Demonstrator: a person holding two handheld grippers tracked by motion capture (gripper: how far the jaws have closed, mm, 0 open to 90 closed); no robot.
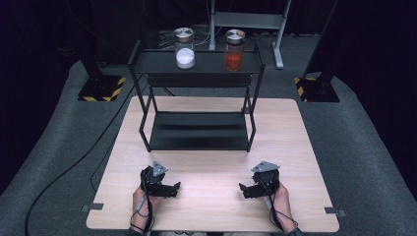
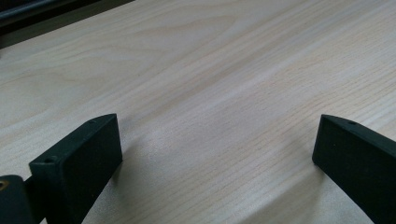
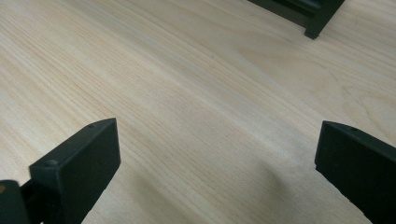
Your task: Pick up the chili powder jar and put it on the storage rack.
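Two glass jars with metal lids stand on the top shelf of a black two-tier rack (image 1: 198, 63): one with white powder (image 1: 185, 48) at the left, one with orange-red powder (image 1: 234, 50) at the right. My left gripper (image 1: 175, 188) rests low on the wooden table (image 1: 206, 162) near its front edge, open, jaws pointing inward to the right. My right gripper (image 1: 243, 189) mirrors it, open, jaws pointing left. In the left gripper view the left gripper (image 2: 217, 154) has bare wood between its jaws. The right gripper (image 3: 217, 154) likewise holds nothing.
The rack's lower shelf (image 1: 198, 131) sits bare on the far half of the table; one of its feet (image 3: 317, 21) appears in the right gripper view. Black stands with yellow-striped bases (image 1: 102, 89) sit on the grey carpet behind. Cables trail across the floor at left.
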